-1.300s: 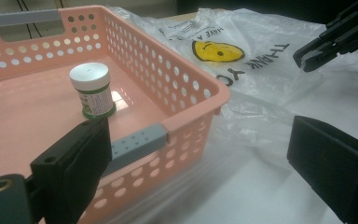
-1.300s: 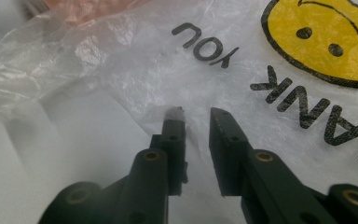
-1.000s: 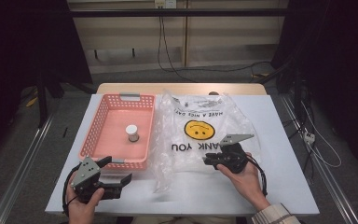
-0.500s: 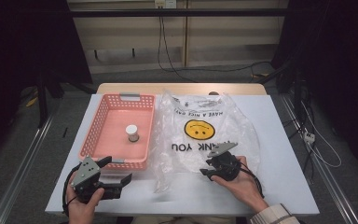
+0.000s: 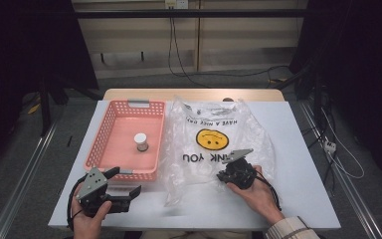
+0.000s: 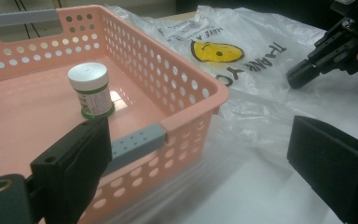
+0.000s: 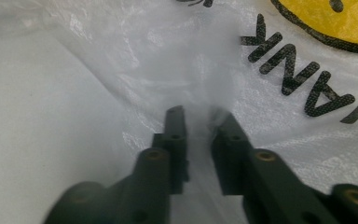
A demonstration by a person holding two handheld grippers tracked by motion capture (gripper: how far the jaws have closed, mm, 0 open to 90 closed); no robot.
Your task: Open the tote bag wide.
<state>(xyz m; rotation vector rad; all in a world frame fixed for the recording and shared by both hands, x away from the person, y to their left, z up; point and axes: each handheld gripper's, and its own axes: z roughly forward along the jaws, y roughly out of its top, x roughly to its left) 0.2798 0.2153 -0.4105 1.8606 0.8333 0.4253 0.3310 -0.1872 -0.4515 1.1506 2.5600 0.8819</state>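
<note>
A clear plastic bag (image 5: 214, 139) with a yellow smiley and black lettering lies spread on the white table (image 5: 308, 149). My right gripper (image 5: 220, 175) rests low on the bag's near part. In the right gripper view its jaws (image 7: 196, 114) stand almost together, with bag film (image 7: 98, 70) bunched between the tips. My left gripper (image 5: 127, 181) is open at the near corner of a pink basket (image 5: 107, 129), nothing between its jaws (image 6: 198, 140). A small white-capped bottle (image 6: 91, 88) stands upright inside the basket (image 6: 191, 88).
The basket touches the bag's left edge (image 6: 261, 93). The other gripper (image 6: 300, 77) shows far right in the left gripper view. Bare table lies right of the bag and along the near edge. A wooden strip (image 5: 129, 93) runs behind the table.
My right gripper has moved left and toward me across the bag and dropped onto the film. The left gripper has stayed in place.
</note>
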